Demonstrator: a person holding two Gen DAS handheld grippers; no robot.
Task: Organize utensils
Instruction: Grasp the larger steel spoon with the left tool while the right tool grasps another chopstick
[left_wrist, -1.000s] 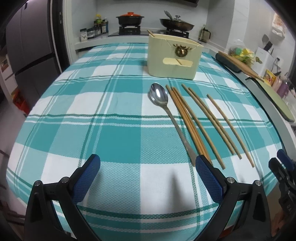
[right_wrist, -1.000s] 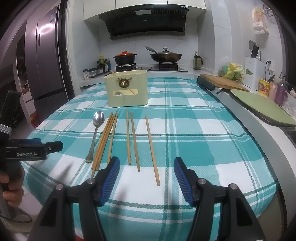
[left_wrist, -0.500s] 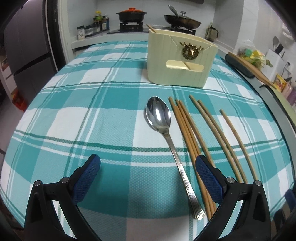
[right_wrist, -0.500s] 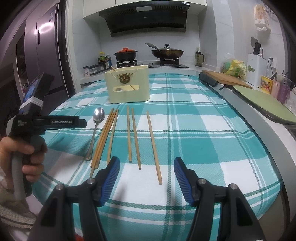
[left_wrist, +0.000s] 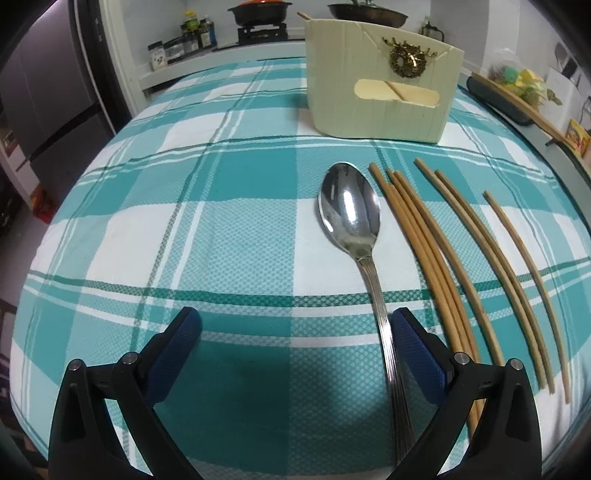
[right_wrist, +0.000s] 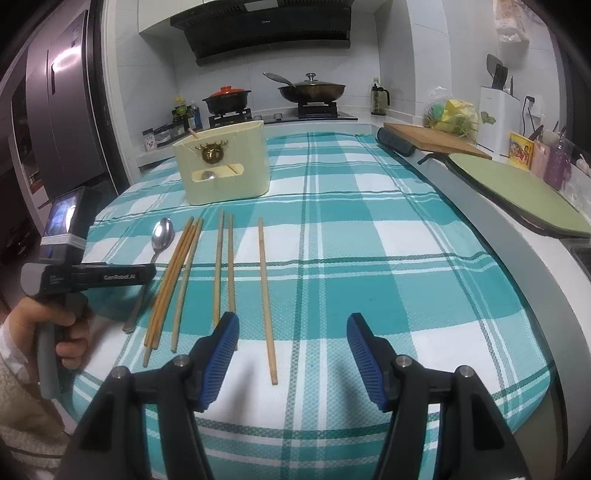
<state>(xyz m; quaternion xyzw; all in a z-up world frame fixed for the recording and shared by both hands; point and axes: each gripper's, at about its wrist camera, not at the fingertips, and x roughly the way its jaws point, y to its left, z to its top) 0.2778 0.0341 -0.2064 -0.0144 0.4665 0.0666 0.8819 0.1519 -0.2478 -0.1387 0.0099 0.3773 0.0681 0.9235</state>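
Steel spoon (left_wrist: 351, 214) lying bowl-up on the worktop (left_wrist: 184, 229), which is covered by a teal-and-white checked cloth; bowl toward the cream utensil holder (left_wrist: 380, 81), handle running back toward the camera. In the left wrist view the handle passes between the two blue pads of the left hand-held gripper (left_wrist: 295, 350), close against the inner face of the right-hand pad (left_wrist: 417, 354); whether it touches that pad cannot be told. The jaws of this hand-held gripper stand wide apart and grip nothing.

Just to the right of the spoon lie six wooden chopsticks, roughly parallel to it: a tight bundle of three (left_wrist: 424, 251), then a pair (left_wrist: 480, 251), then a single chopstick (left_wrist: 524, 273) set apart from the rest. The utensil holder stands beyond the tips of all these, with a gold wreath-shaped ornament (left_wrist: 406, 61) and an oblong slot on its front; one stick end projects from its top at the left.

In the right wrist view the right hand-held gripper (right_wrist: 291, 350) hangs over the near edge of the worktop, jaws wide open and empty, with the near end of the single chopstick (right_wrist: 266, 291) lying between its pads and the pair (right_wrist: 223, 266) running under its left pad. The left hand-held gripper's body (right_wrist: 92, 277) shows at the left edge, over the spoon's handle (right_wrist: 138, 306), held by a hand (right_wrist: 59, 332).

Behind: stove with a red-lidded pot (right_wrist: 227, 98) and a wok (right_wrist: 312, 88), a wooden cutting board (right_wrist: 432, 142), a green mat (right_wrist: 517, 188).
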